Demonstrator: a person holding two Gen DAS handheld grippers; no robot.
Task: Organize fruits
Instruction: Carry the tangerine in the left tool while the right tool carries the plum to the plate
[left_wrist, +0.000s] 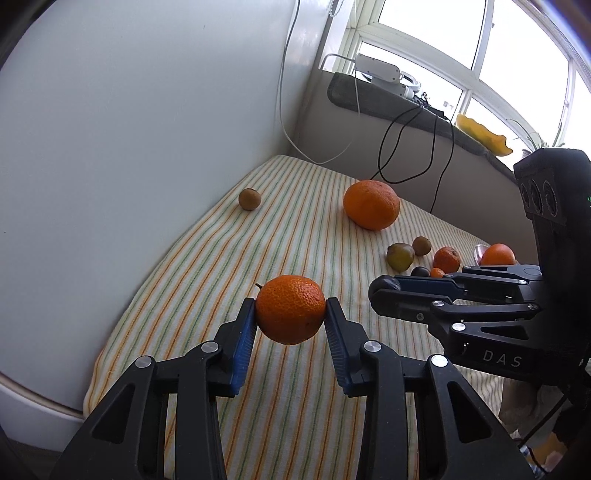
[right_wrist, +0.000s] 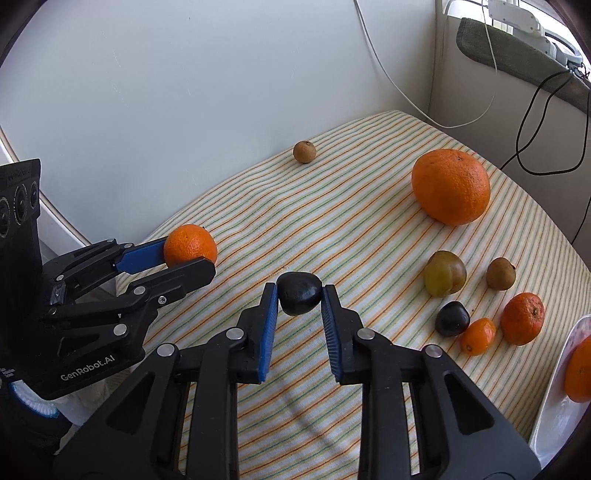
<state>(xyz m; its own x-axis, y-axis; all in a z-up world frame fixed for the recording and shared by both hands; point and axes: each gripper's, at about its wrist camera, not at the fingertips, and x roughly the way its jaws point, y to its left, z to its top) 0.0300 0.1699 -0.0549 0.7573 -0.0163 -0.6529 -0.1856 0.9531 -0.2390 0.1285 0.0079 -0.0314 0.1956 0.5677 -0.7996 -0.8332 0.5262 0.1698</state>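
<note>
My left gripper is shut on a small mandarin and holds it above the striped cloth; it also shows in the right wrist view. My right gripper is shut on a dark plum, also lifted; it shows in the left wrist view. On the cloth lie a large orange, a brown longan, a green-brown plum, another longan, a dark plum, a kumquat and a mandarin.
A white plate at the right edge holds an orange. A white wall borders the cloth on the left. Cables hang at the back corner under a grey-padded sill.
</note>
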